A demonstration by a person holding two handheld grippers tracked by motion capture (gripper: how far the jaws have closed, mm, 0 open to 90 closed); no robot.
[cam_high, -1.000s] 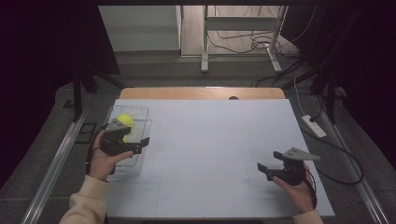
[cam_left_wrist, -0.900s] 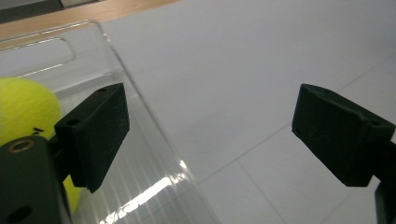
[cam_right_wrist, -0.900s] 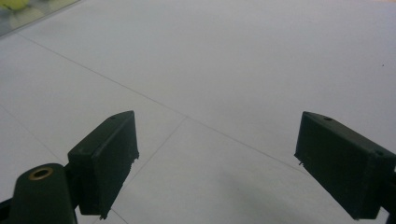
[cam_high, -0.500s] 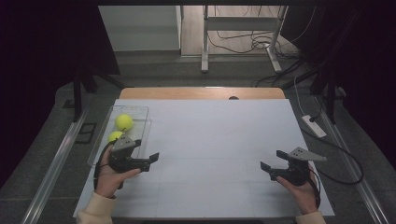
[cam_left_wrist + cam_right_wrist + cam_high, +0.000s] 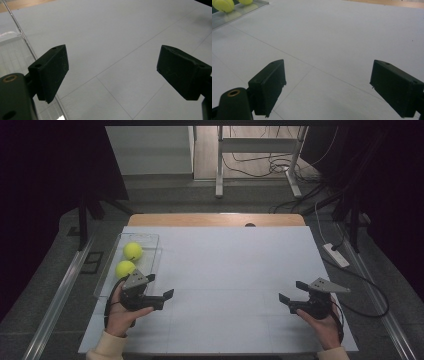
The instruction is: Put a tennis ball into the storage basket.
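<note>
High view: two yellow balls (image 5: pixel 128 260) lie in the clear tray (image 5: pixel 150 265) just beyond the left gripper (image 5: pixel 161 296), the nearer one; the right gripper (image 5: pixel 290 295) is well apart. Left gripper view: jaws spread, empty, over the desk (image 5: pixel 120 37). Right gripper view: jaws spread, balls far off.

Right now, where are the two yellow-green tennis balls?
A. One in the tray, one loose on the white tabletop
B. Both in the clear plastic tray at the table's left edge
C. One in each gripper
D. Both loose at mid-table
B: the far yellow-green tennis ball and the near one both lie inside the clear plastic tray; both grippers are empty.
</note>
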